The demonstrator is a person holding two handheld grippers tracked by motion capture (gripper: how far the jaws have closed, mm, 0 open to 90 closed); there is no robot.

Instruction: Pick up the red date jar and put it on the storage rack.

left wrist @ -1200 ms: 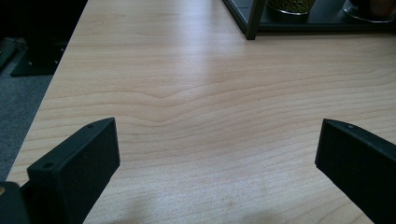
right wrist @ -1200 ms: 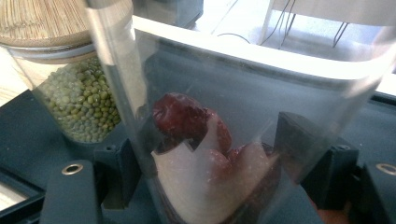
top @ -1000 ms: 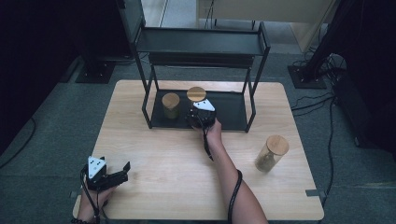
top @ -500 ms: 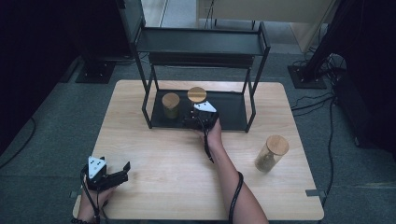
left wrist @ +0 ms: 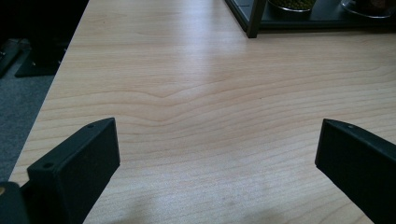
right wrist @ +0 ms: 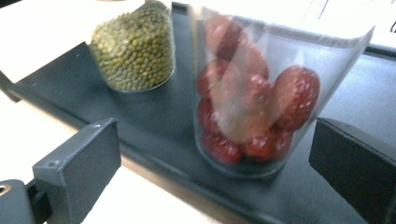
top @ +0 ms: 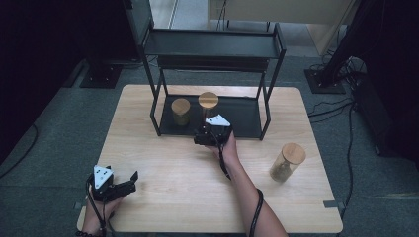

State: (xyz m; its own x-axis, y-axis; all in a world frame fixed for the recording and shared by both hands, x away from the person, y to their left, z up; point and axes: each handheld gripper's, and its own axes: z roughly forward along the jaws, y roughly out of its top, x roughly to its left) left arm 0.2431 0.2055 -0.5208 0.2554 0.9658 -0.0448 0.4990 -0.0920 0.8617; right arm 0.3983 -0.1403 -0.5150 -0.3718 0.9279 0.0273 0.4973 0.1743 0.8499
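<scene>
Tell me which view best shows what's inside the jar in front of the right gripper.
The right gripper view: the jar stands close between the open fingers, its red fruits plain through the glass. The high view gives its wooden lid and little of the contents. The left gripper view catches a sliver of its base at the top edge.

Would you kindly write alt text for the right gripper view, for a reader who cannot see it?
A clear jar of red fruit stands on a black shelf tray, between the right gripper's two open black jaws, which do not touch it. A jar of green beans stands behind it to the left.
</scene>
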